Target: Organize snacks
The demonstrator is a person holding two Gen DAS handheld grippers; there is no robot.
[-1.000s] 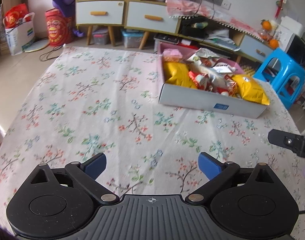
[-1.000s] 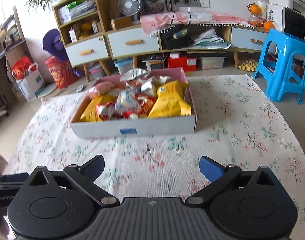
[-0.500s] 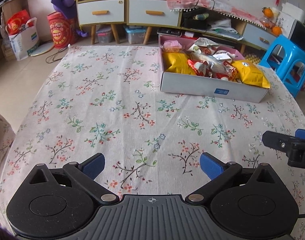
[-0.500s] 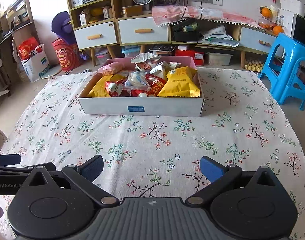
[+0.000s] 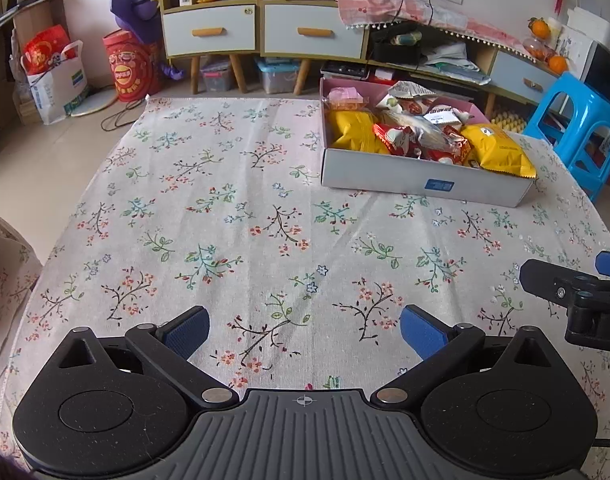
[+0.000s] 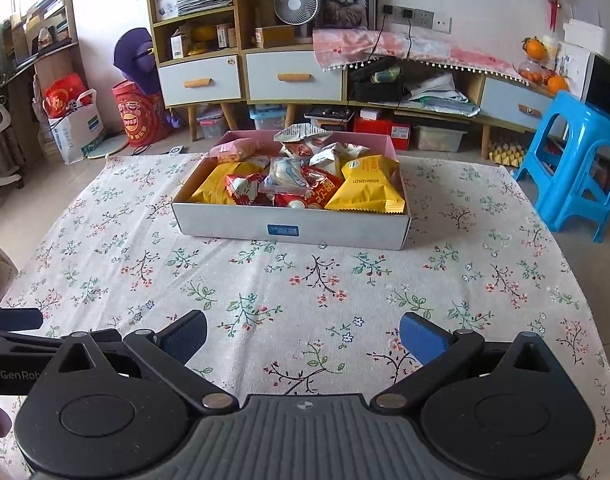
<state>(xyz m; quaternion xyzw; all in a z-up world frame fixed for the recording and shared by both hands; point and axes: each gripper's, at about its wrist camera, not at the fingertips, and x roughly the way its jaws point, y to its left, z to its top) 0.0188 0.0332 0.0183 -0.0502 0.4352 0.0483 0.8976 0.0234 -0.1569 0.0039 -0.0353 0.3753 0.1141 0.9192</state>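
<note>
Left tool (image 5: 304, 330) spread wide, empty; right tool (image 6: 303, 334) likewise, above tablecloth (image 6: 305, 280).

Right claw (image 6: 303, 338) spread wide, empty, snack box (image 6: 291, 230) beyond on floral tablecloth (image 6: 265, 284)

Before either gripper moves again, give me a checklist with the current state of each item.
1. Left gripper open and holding nothing: ok.
2. Right gripper open and holding nothing: ok.
3. Snacks all inside the box, none loose on the tablecloth: ok.
4. Yellow bag fully inside the box: not ok, its edge overhangs the front rim.
5. Cloth between grippers and box free of objects: ok.
6. Snacks sorted by type: not ok, packets lie jumbled.
</note>
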